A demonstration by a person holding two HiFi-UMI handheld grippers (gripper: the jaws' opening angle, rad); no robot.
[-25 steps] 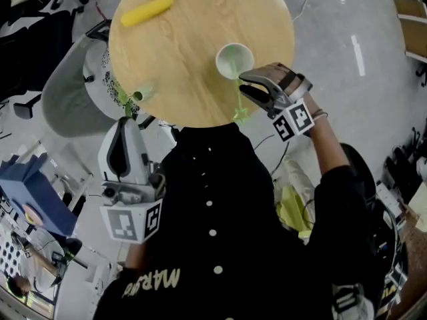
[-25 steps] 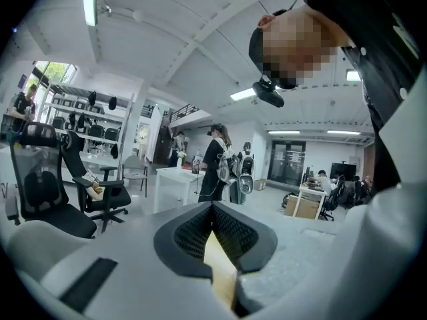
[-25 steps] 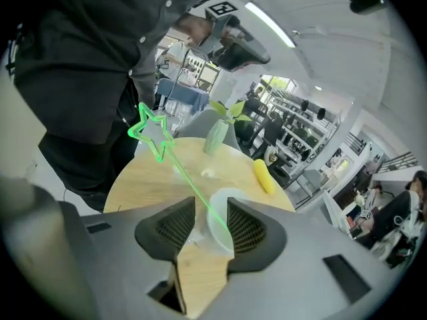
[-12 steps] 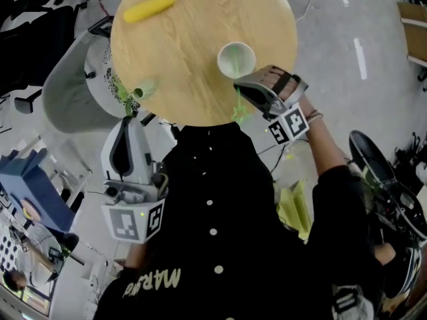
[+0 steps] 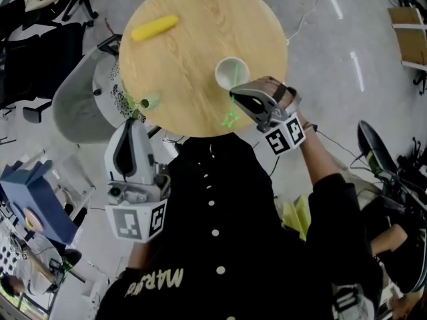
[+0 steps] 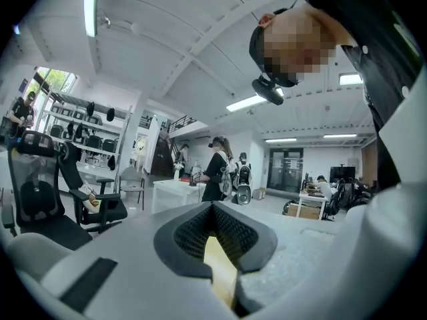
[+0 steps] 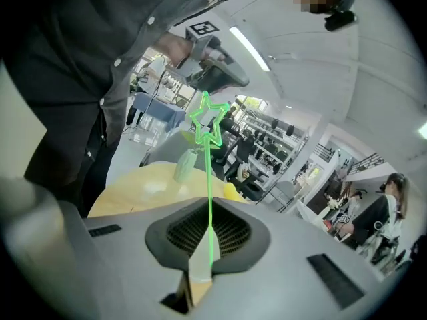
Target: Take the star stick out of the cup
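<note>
Filling the top of the head view was a round wooden tabletop (image 5: 193, 19) over a grey floor, with a grey chair (image 5: 77, 109) at its left edge. Person in a black buttoned shirt (image 5: 220, 232) was at the near edge, one gripper in each hand. Left gripper (image 5: 131, 122) was held off the tabletop at its near left edge, beside the shirt; its fingers were together with nothing between them. Right gripper (image 5: 235, 94) was over the near right part of the tabletop, tips just beside the near rim of the white cup (image 5: 231, 71). Its fingers (image 7: 235, 233) had just been closing and were clamped on the thin shaft of the green star stick (image 5: 230, 117). Cup stood upright, right of centre. Yellow corn-shaped piece (image 5: 155, 27) lay at the far left, well apart from the cup. Small pale green vase (image 5: 149, 101) was at the near left edge, near the left gripper's tip. Star stick ran from the cup side through the fingers toward the person, star end over the tabletop's near edge; in the right gripper view it rose out of the fingers with the star on top. Couldn't tell whether its other end was still inside the cup
</note>
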